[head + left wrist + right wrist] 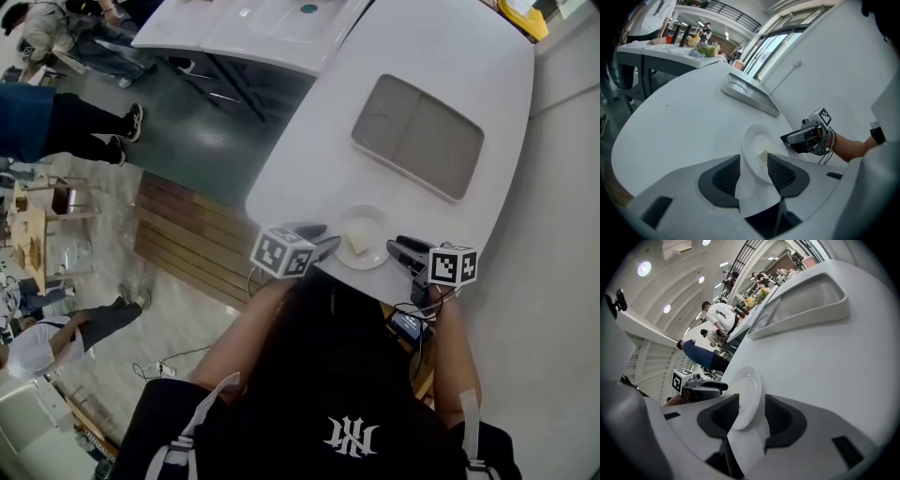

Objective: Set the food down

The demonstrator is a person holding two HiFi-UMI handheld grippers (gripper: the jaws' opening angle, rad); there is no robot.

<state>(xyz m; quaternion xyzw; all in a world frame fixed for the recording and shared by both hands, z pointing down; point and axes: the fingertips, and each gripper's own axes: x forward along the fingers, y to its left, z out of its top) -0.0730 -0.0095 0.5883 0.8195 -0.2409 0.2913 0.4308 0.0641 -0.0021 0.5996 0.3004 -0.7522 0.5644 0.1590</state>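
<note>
Standing off the worktop's left side, a person in dark trousers (66,127) is waiting on the grey floor, well apart from the work. Coming in over the near edge of the white worktop (431,56), the left gripper (328,246) is pointing its tips at the left rim of a small white plate (379,256). In the left gripper view its claw is released: the two dark ribbed pads (723,177) are standing wide apart with the plate's rim showing in the gap between them, and the gap is much wider than the rim. The plate is lying flat close to the worktop's near edge, and a pale, squarish piece of food (356,239) is resting on it, roughly at its middle. On the plate's other side the right gripper (396,248) is lying just beside the right rim, facing the left one across the dish. In the right gripper view this claw is likewise released, its pads (780,418) spread with the plate's edge sitting between them, nearer one pad than the other; whether it is touching that pad cannot be told. Farther back, toward the worktop's far right corner, a shallow grey tray (417,136) is lying flat, well apart from the plate.
</note>
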